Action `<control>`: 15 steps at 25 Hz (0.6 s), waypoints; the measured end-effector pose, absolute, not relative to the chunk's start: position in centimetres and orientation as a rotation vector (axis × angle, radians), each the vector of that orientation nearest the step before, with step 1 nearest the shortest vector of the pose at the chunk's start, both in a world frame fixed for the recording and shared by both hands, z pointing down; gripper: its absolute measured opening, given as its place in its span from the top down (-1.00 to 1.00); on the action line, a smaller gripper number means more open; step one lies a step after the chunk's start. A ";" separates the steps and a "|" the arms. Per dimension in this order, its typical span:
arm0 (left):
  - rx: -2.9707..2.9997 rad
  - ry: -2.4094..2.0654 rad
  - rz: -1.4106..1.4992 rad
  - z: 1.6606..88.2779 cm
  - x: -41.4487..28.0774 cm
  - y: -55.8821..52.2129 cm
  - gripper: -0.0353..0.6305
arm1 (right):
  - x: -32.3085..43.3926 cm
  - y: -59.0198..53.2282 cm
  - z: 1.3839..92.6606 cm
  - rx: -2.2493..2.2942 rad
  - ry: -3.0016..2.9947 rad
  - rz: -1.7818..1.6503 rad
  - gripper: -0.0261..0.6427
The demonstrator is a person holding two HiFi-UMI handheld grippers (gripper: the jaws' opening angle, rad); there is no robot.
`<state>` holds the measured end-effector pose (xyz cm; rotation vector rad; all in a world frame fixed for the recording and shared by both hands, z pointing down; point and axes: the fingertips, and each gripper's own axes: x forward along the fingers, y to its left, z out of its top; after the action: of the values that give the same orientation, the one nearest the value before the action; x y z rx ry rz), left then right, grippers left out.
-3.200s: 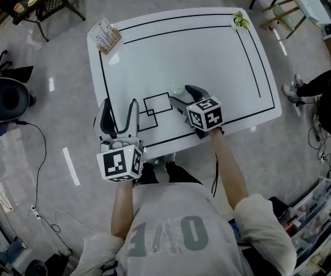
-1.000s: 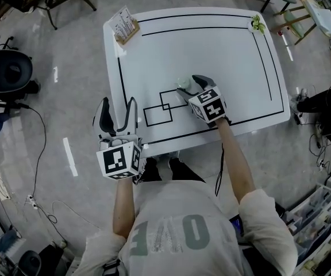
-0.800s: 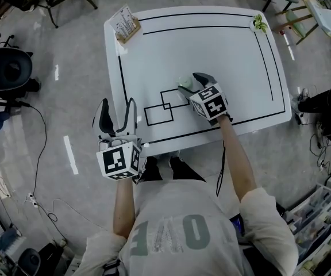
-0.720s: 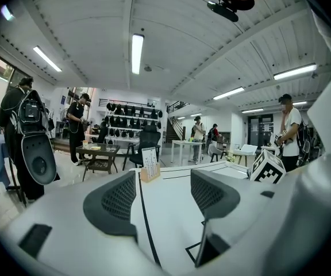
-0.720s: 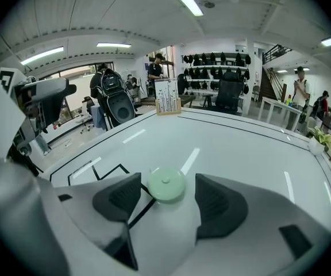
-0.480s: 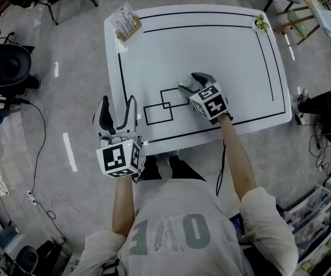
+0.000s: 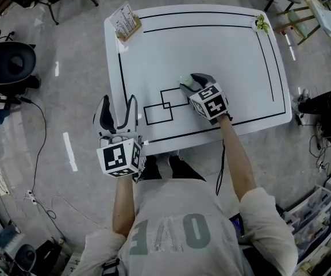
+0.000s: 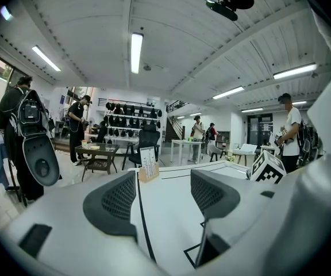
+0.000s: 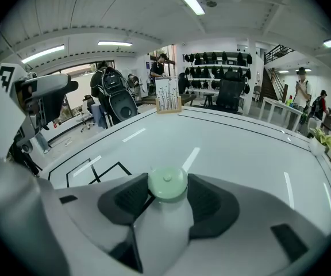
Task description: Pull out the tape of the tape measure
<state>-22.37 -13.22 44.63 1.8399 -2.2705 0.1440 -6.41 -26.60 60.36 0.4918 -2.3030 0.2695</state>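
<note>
- The right gripper (image 9: 167, 199) is clamped on the tape measure (image 9: 167, 183), a small round pale-green case pinched between both pads.
- The case is seen over the white table (image 7: 211, 45), just beside the black squares (image 7: 162, 105); it seems to rest on the surface.
- The left gripper (image 8: 162, 194) is held with jaws apart and nothing between them, at the table's near-left edge.

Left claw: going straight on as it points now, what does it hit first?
The left claw is open and empty, at the table's near left edge. Ahead is bare tabletop, then the card stand at the far left corner: probably the first contact, though height and depth are unclear.
</note>
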 end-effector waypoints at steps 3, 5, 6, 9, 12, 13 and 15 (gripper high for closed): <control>1.847 -2.270 0.141 44.3 -22.3 -13.2 -0.01 | -6.2 -26.8 59.8 0.519 -2.304 0.259 0.24; 1.861 -2.274 0.133 43.9 -22.3 -13.4 -0.01 | -6.0 -27.2 58.7 0.559 -2.315 0.237 0.24; 1.872 -2.277 0.126 43.6 -22.2 -13.5 -0.01 | -6.0 -27.5 57.9 0.582 -2.325 0.224 0.24; 1.897 -2.280 0.108 42.6 -21.8 -13.4 -0.01 | -5.7 -27.6 55.2 0.636 -2.359 0.193 0.24; 1.942 -2.278 0.091 41.0 -21.1 -13.2 -0.01 | -5.2 -27.4 51.8 0.697 -2.405 0.170 0.24; 1.974 -2.278 0.086 40.3 -20.9 -13.5 -0.01 | -5.0 -27.6 50.4 0.726 -2.426 0.157 0.24; 2.045 -2.279 0.091 38.9 -20.3 -14.0 -0.01 | -4.6 -27.6 47.7 0.781 -2.465 0.122 0.24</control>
<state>-20.32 -13.96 38.86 2.0450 -2.2793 0.0910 -4.64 -27.62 47.69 0.7806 -2.4652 0.1220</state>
